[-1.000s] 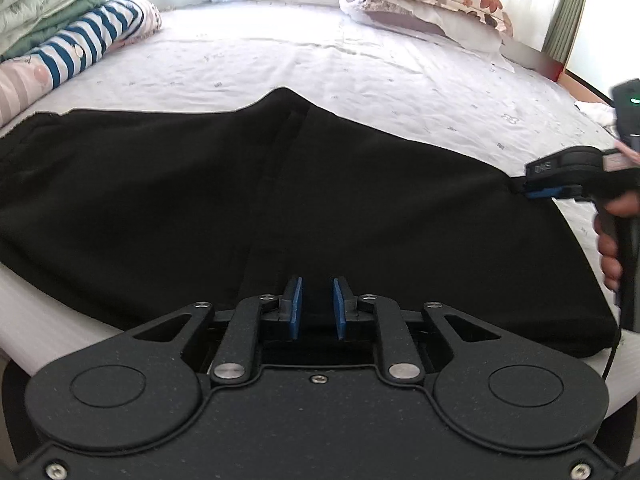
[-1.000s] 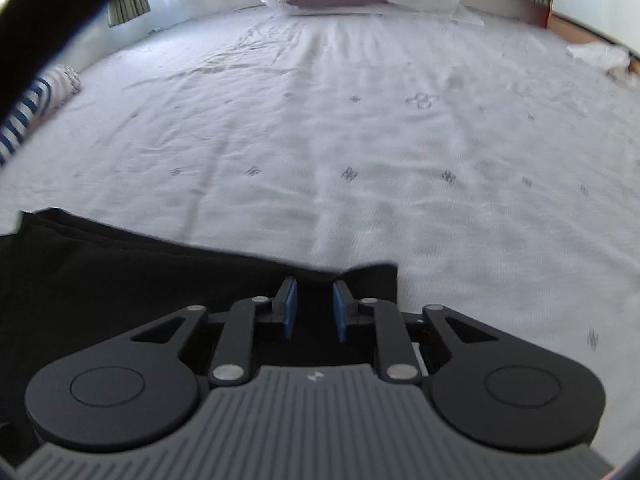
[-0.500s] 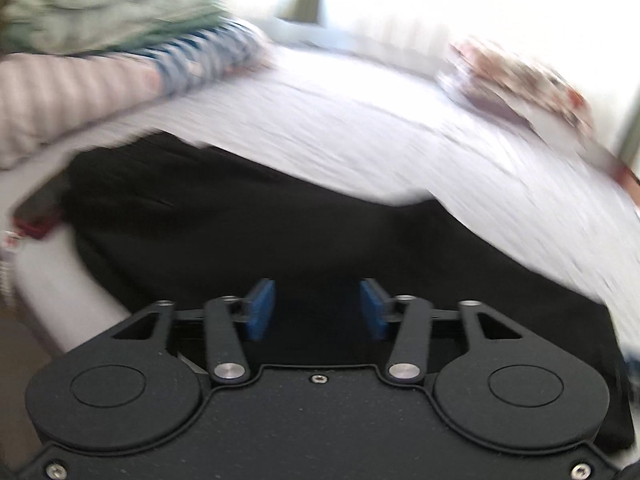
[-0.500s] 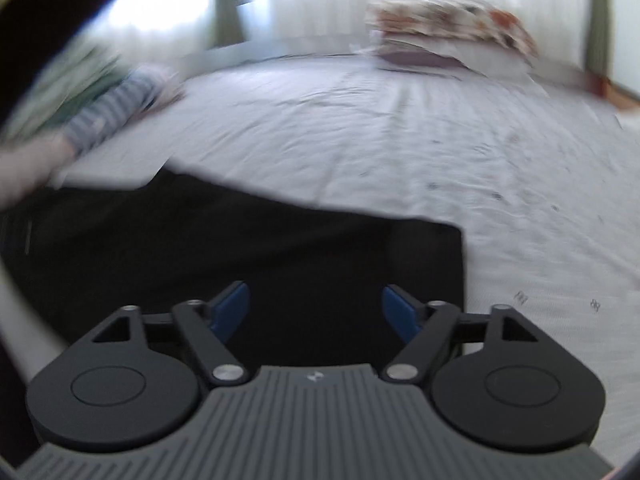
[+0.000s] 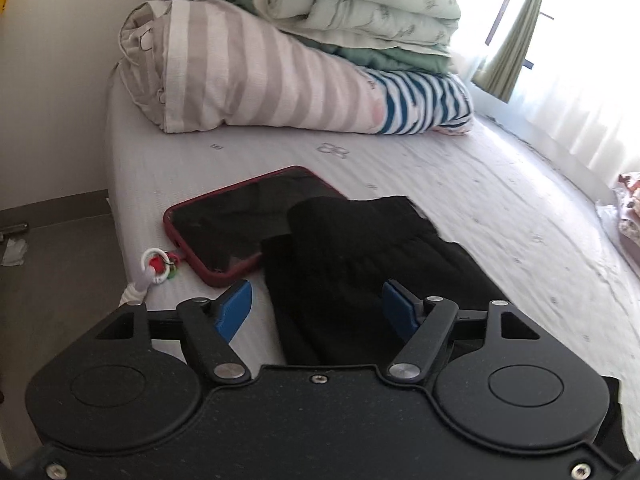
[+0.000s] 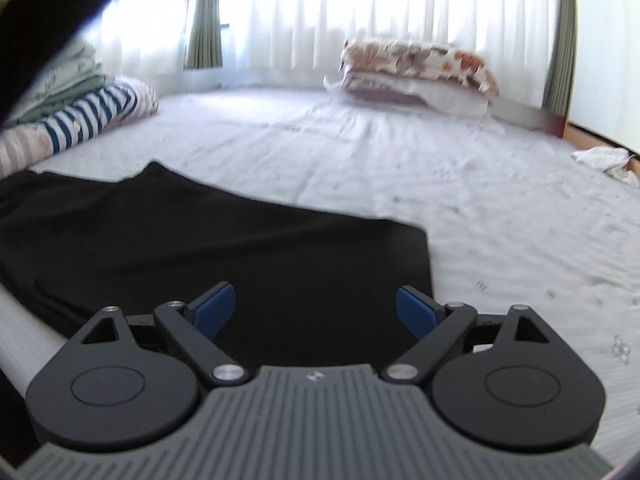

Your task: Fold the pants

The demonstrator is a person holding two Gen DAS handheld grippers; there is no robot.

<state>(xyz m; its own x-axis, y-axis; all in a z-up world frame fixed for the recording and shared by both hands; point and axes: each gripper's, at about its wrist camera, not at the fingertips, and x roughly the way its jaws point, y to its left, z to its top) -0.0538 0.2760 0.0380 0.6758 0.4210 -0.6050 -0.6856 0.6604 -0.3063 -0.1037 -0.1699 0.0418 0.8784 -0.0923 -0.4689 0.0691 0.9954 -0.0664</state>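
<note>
Hovering with its blue pads spread wide, the left gripper (image 5: 316, 308) grips nothing; the black pants (image 5: 360, 272) lie on the bed (image 5: 500, 216) directly between and ahead of its fingers, their bunched end reaching a little way forward. Just ahead and to the left of that claw, a phone in a red case (image 5: 236, 220) lies face up, the pants' edge overlapping its near right corner, and a small red-and-white charm (image 5: 158, 265) hangs off its near end. Farther ahead sits a pile of folded bedding (image 5: 288, 64), striped pink and blue-white below, green on top.

The right gripper (image 6: 315, 312) is likewise spread apart and empty, above the pants (image 6: 208, 256), whose squared end lies just ahead between its fingers, the cloth stretching away leftward. Well beyond it, flowered pillows (image 6: 416, 70) rest against white curtains (image 6: 360, 8).
</note>
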